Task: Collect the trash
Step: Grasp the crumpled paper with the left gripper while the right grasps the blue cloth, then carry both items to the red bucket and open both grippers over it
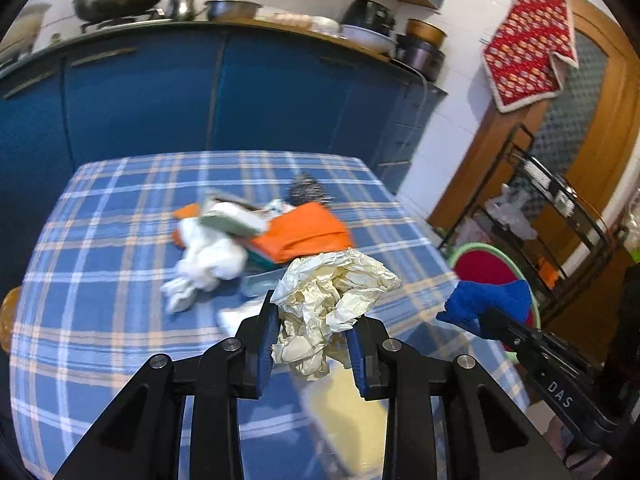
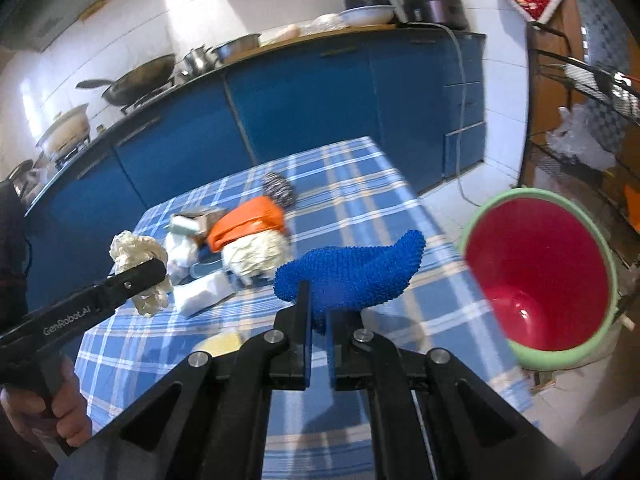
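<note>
Left tool (image 1: 312, 340): nearest the left wrist camera, clenched on a crumpled cream paper wad (image 1: 332, 304), pinched between its blue pads and raised clear of the desk.
Right tool (image 2: 318, 344): nearest the right wrist camera, jaws nearly together, clenched on the lower edge of a blue knobbly cloth (image 2: 352, 276), which rises above the fingertips and curls to the right.
Cream paper wad, other view: seen in the right wrist camera at the left tool's tip, left of the pile.
Blue knobbly cloth, other view: seen at right in the left wrist camera, in front of the bucket.
Bucket (image 2: 600, 292): red inside, pale green rim, just off the desk's right edge, mouth tilted toward the camera.
Remaining pile: an orange bag (image 1: 308, 232), white crumpled paper (image 1: 208, 264) and a small open carton (image 1: 232, 216) lie together mid-desk; a dark speckled scrubber (image 2: 280, 188) sits just behind them.
Desk (image 1: 100, 320): covered with a blue plaid cloth.
Hand (image 2: 52, 404): grips the left tool's handle, lower left.
Background: blue cabinets (image 1: 160, 92) with pans on top.
</note>
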Motion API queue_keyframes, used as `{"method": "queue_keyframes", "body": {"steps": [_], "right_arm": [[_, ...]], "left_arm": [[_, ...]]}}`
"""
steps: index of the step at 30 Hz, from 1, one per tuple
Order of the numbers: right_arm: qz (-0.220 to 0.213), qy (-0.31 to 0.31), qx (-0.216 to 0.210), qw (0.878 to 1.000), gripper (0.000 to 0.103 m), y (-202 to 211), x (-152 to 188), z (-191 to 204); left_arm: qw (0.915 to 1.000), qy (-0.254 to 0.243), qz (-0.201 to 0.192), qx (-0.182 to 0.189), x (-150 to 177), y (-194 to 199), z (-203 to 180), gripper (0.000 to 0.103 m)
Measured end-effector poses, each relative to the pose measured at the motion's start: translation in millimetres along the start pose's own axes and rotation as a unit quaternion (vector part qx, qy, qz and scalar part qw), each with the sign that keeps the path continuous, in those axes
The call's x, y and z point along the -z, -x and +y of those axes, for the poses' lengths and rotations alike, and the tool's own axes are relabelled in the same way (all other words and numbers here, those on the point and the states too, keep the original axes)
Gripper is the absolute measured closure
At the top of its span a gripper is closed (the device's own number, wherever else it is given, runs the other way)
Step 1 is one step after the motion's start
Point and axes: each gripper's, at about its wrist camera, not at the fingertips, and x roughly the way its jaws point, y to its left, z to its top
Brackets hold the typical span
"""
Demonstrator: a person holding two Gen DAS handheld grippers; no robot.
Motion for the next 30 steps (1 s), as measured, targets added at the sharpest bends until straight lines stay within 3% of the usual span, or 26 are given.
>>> {"method": "queue_keyframes", "body": {"steps": [18, 30], "right_arm": [[-0.015, -0.089, 0.083, 0.992, 0.095, 18.0, -6.2, -115.7], [0.011, -0.146, 0.119, 0.982, 0.092, 6.1, 7.3, -185.6]], "left_arm": [[0.9912, -0.086, 0.049, 0.088, -23.8, -58.8, -124.7, 0.071], [0.9816, -0.129, 0.087, 0.111, -16.5, -106.0, -188.1, 0.071]]}}
